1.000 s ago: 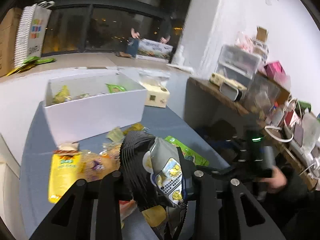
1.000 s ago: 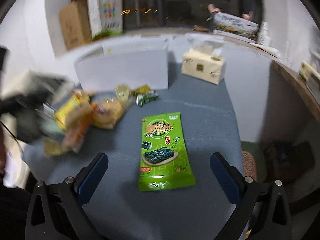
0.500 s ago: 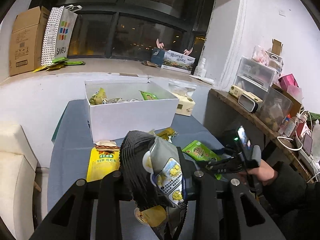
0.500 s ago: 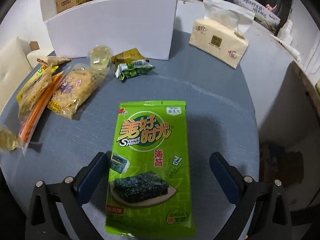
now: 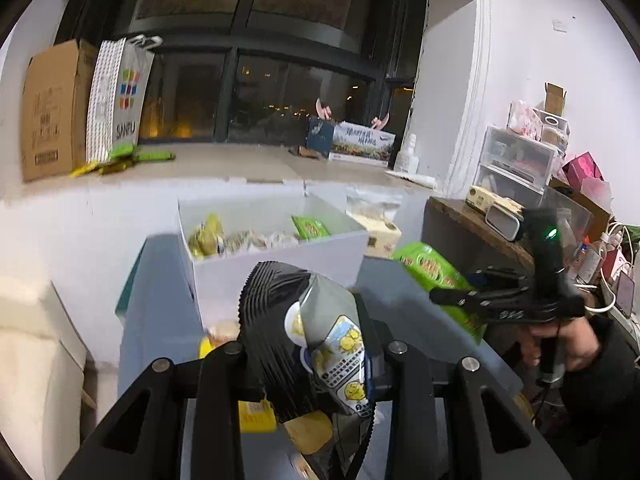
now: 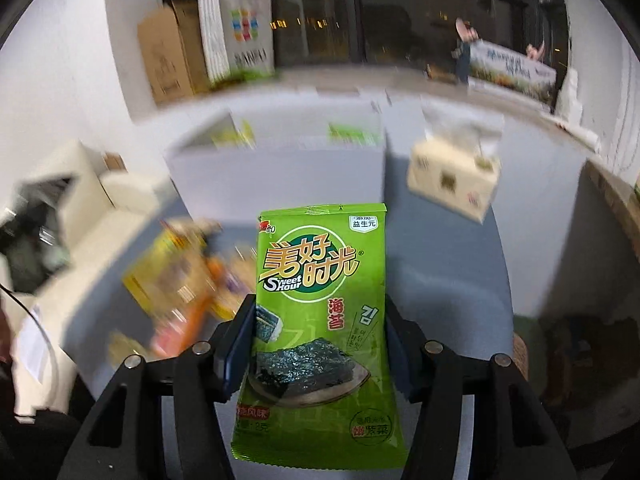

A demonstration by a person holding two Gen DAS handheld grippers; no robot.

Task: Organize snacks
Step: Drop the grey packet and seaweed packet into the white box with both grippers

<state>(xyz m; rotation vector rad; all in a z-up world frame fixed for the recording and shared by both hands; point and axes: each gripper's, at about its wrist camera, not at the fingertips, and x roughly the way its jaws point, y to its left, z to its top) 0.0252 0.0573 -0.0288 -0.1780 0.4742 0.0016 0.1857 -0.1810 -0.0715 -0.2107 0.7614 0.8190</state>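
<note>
The seaweed packet (image 6: 320,320) is bright green with yellow lettering and dark seaweed art. The snack bag (image 5: 320,332) is black and grey with yellow cartoons. The box (image 5: 280,256) is white, on a blue-grey table (image 6: 440,272).

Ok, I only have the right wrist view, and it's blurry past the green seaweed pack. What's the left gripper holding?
Observer: The left gripper is shut on a grey snack bag with yellow cartoon faces.
Operator: Is anything in the white box yet?
Observer: Yes, the white box already holds several packets, including a green packet at its right end.
Operator: Is my pack off the table?
Observer: Yes, the seaweed pack hangs above the table in the right gripper.
</note>
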